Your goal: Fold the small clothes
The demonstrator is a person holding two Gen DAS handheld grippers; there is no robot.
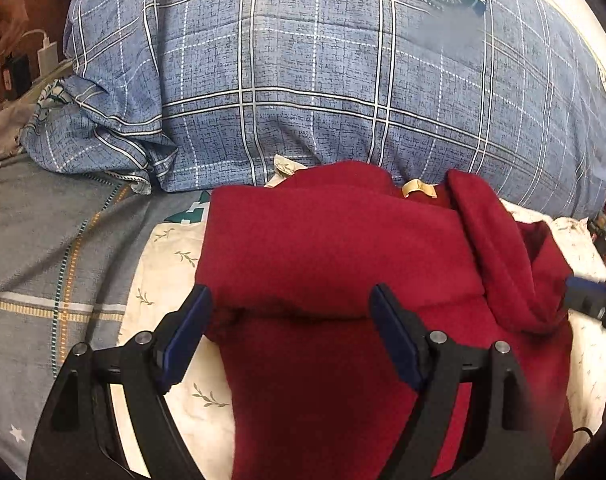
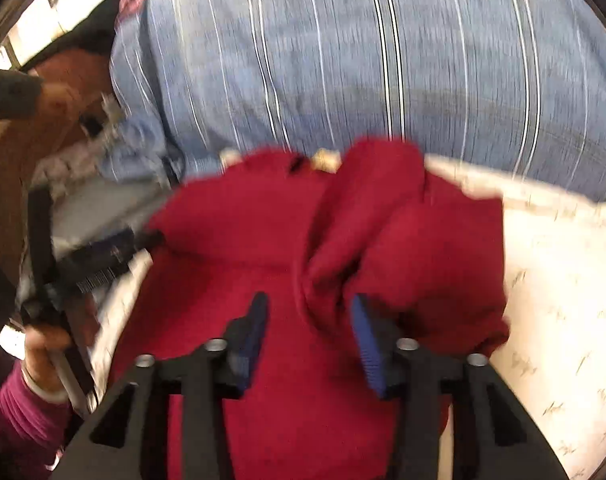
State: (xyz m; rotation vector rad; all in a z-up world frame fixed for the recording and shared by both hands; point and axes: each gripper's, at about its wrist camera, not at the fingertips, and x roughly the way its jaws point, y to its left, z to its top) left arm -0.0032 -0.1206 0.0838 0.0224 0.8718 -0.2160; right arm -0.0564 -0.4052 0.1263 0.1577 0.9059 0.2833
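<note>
The red garment (image 1: 343, 248) lies on the bed, its right side folded inward. Both claws, left claw (image 1: 291, 320) wide and right claw (image 2: 309, 332) half-open, hold nothing; flattening that bunched flap would help.

A bedroom in a home, judging by the bed; thick blue checked quilt (image 1: 303, 80) heaped across the back, cream sheet (image 1: 171, 272) printed with small leaf sprigs spread below, grey bedspread (image 1: 35, 240) with stripes and stars at the side; white phone charger (image 1: 47, 56) with its cable lying on brown wood beside the bedding.
</note>
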